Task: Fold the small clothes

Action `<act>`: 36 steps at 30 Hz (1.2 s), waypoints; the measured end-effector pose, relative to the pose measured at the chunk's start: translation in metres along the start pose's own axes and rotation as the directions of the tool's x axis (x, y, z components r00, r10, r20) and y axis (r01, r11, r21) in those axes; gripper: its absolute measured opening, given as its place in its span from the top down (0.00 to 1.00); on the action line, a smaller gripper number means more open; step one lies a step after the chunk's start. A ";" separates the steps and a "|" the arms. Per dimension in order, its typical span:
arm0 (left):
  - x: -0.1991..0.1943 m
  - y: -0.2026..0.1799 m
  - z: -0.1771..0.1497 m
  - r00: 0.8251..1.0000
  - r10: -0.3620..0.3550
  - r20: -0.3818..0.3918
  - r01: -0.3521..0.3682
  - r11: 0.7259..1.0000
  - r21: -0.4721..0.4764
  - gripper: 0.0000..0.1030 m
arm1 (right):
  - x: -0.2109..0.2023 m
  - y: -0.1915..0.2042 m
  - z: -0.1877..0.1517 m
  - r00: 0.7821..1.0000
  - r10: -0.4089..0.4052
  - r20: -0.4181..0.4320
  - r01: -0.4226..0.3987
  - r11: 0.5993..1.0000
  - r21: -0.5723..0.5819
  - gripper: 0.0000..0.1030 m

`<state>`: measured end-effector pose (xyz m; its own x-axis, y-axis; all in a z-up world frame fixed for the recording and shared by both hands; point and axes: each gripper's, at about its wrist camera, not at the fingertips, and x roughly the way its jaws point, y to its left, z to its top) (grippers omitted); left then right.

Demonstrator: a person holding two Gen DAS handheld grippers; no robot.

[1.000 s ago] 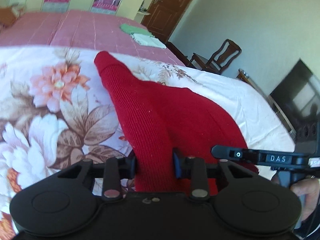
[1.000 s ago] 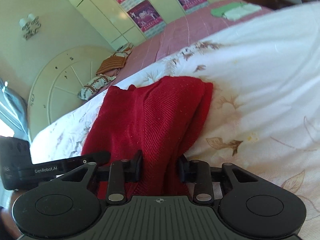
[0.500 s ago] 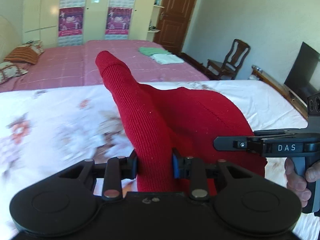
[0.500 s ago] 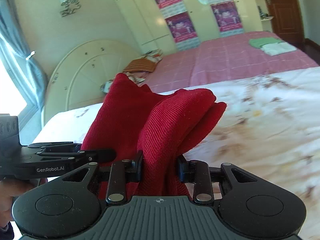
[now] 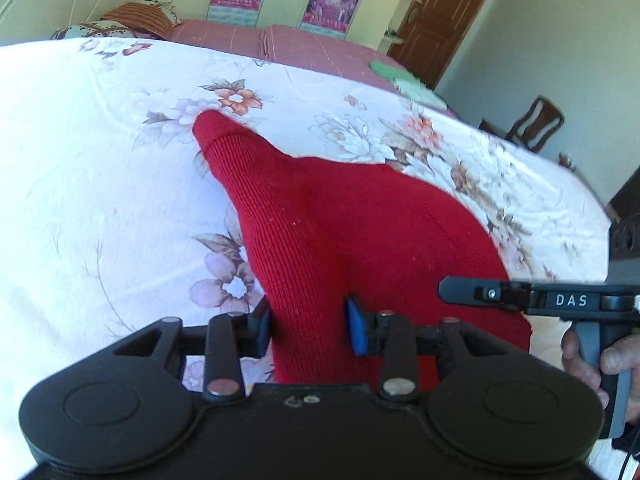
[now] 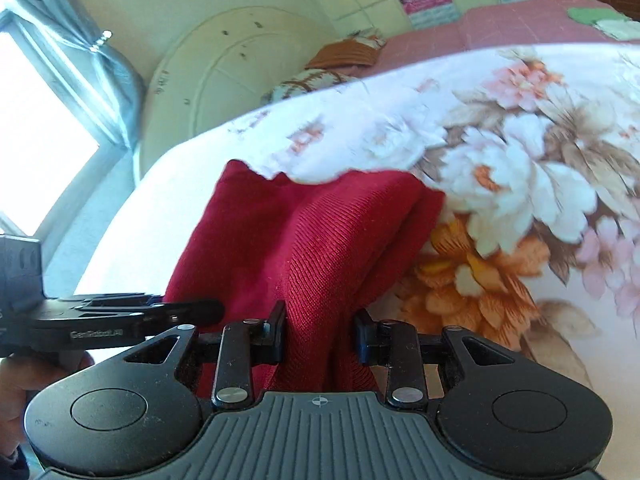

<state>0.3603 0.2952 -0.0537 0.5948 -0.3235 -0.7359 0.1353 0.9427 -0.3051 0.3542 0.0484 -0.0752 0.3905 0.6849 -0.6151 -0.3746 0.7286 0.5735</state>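
A red knitted garment [image 5: 360,220] lies bunched on the white floral bedcover [image 5: 100,160], one narrow end pointing away. My left gripper [image 5: 308,328] straddles its near edge. Its jaws are opening, the blue pad [image 5: 356,330] is bared, and the cloth is still between the fingers. In the right wrist view the same red garment [image 6: 312,232] runs in folds up from my right gripper [image 6: 320,334], which is shut on a thick fold. Each gripper shows in the other's view: the right gripper [image 5: 452,294] at the garment's right edge, the left gripper [image 6: 216,308] at its left.
Beyond the floral bedcover [image 6: 520,160] stands a pink bed with folded green and white clothes [image 5: 404,80] and pillows [image 5: 132,20]. A wooden chair [image 5: 536,124] and a brown door [image 5: 448,12] are at the right. A pale headboard [image 6: 240,68] and a window [image 6: 36,140] are at the left.
Both grippers swung the red garment across the bed and brought it from raised in the air down onto the floral cover. The left jaws have parted wider.
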 end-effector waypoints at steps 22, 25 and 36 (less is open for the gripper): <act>0.022 0.055 0.046 0.991 -0.004 0.133 0.007 1.000 -0.026 0.46 | 0.001 -0.047 0.047 0.998 -0.005 0.064 -0.009 0.977 0.212 0.64; 0.031 0.057 0.049 0.991 -0.012 0.135 0.015 1.000 -0.020 0.50 | 0.011 -0.047 0.050 0.999 -0.013 0.049 0.003 0.982 0.188 0.68; 0.038 0.025 0.063 0.968 0.074 0.241 -0.129 0.967 0.222 0.55 | -0.004 -0.023 0.021 0.981 -0.155 0.119 0.159 0.987 -0.023 0.89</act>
<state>0.4357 0.3114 -0.0510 0.7765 -0.2240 -0.5889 0.2299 0.9710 -0.0663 0.3787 0.0294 -0.0750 0.5416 0.5591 -0.6277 -0.3269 0.8280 0.4555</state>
